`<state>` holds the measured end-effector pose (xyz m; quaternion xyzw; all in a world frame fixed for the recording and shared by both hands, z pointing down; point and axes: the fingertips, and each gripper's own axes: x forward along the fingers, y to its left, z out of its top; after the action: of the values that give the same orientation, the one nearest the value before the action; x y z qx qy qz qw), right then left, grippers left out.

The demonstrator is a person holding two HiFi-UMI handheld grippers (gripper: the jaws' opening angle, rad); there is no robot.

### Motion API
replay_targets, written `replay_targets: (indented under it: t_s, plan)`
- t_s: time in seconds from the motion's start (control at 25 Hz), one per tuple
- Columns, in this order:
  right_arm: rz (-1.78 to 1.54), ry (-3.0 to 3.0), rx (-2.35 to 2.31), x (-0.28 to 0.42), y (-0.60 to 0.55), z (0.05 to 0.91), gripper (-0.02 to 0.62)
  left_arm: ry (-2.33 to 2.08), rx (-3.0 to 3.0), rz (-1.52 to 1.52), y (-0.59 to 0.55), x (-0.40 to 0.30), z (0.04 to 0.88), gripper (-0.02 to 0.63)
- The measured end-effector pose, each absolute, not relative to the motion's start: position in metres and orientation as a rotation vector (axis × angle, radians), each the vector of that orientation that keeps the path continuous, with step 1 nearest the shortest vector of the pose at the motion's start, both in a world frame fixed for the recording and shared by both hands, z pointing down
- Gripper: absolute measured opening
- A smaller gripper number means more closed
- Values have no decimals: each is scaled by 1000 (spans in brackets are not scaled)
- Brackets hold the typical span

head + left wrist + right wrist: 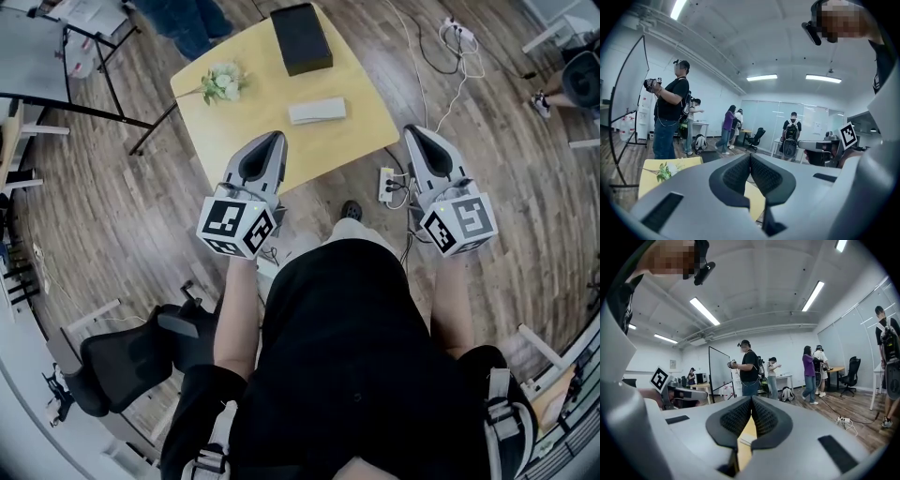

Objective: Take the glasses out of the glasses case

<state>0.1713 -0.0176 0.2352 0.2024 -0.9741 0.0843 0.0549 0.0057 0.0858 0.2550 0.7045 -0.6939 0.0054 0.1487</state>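
Observation:
A small yellow table [253, 122] stands ahead of me. On it lie a black rectangular box [301, 37] at the far end and a flat pale grey case-like thing [317, 111] near the middle; I cannot tell which is the glasses case. No glasses show. My left gripper [276, 139] hovers over the table's near edge, its pads together and empty [750, 155]. My right gripper [413, 131] hangs just off the table's right corner, also shut and empty [752, 398]. Both point nearly level toward the table.
A green and white flower sprig [223, 82] lies at the table's left side. A power strip [386, 185] and cables lie on the wood floor by the right corner. A black office chair [122, 361] stands behind left. Several people stand across the room [670, 110].

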Motion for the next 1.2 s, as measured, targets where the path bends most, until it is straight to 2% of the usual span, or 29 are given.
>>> replay_targets:
  t_s: [0.64, 1.2]
  plan:
    - [347, -2888, 424, 165, -40, 284, 17, -2019, 1887, 118, 58, 22, 299, 21]
    - [357, -2867, 459, 135, -56, 291, 18, -1939, 1924, 226, 26, 0, 320, 21]
